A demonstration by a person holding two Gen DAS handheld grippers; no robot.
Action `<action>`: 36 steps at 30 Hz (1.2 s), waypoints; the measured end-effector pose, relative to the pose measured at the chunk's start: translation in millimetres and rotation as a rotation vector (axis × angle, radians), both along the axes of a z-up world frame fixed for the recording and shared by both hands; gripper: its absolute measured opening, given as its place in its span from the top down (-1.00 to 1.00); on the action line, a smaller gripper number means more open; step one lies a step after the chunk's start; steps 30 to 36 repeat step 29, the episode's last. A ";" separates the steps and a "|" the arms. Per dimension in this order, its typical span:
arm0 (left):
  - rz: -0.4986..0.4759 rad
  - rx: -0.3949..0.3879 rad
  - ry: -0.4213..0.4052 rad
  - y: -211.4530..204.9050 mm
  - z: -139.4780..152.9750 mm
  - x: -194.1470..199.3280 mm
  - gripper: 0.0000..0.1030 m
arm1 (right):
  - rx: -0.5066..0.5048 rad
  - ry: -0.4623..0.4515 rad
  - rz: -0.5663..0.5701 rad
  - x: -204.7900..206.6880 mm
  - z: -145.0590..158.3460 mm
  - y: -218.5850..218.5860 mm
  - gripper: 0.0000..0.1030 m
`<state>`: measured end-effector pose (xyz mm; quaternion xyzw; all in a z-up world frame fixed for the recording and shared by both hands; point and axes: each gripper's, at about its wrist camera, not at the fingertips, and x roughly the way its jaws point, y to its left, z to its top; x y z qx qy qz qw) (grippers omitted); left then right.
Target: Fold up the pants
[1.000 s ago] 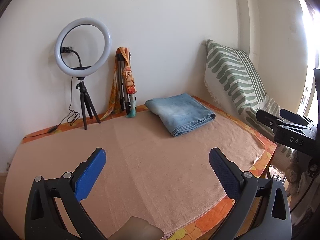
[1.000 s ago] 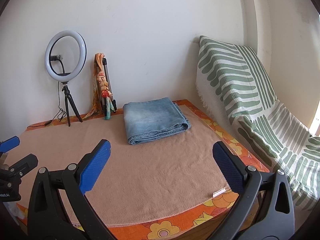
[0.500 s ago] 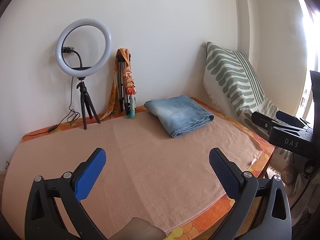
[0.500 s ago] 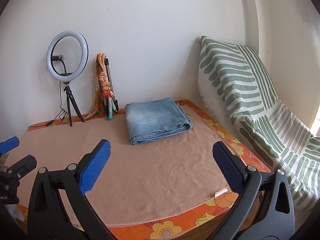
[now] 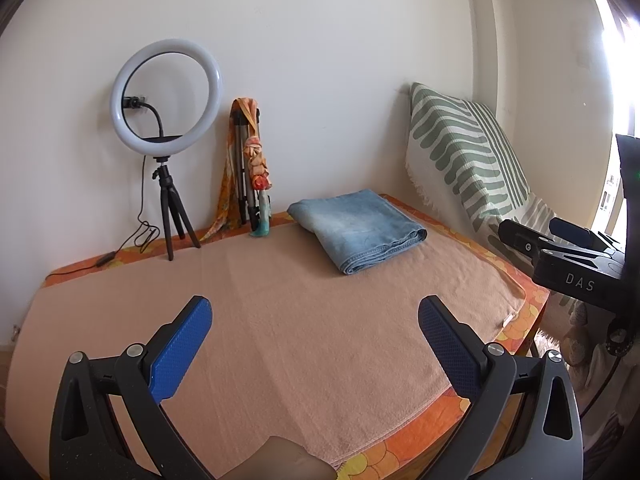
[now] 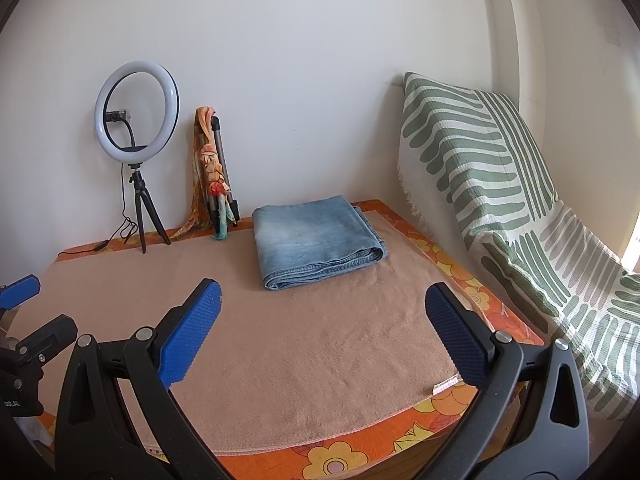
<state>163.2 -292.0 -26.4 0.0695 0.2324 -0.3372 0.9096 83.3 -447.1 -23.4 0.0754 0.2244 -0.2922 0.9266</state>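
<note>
1. "DAS": white capital letters on the black body of the right gripper (image 5: 560,236), seen at the right edge of the left wrist view; the letters read upright and slightly slanted
2. Partial white characters on the black body of the left gripper (image 6: 20,312), at the lower left edge of the right wrist view; inverted and cut off, not legible
</note>
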 end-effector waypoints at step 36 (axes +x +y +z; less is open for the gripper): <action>0.023 0.002 0.026 2.7 -2.5 3.9 -0.99 | 0.010 0.005 0.013 7.0 -7.0 7.1 -1.00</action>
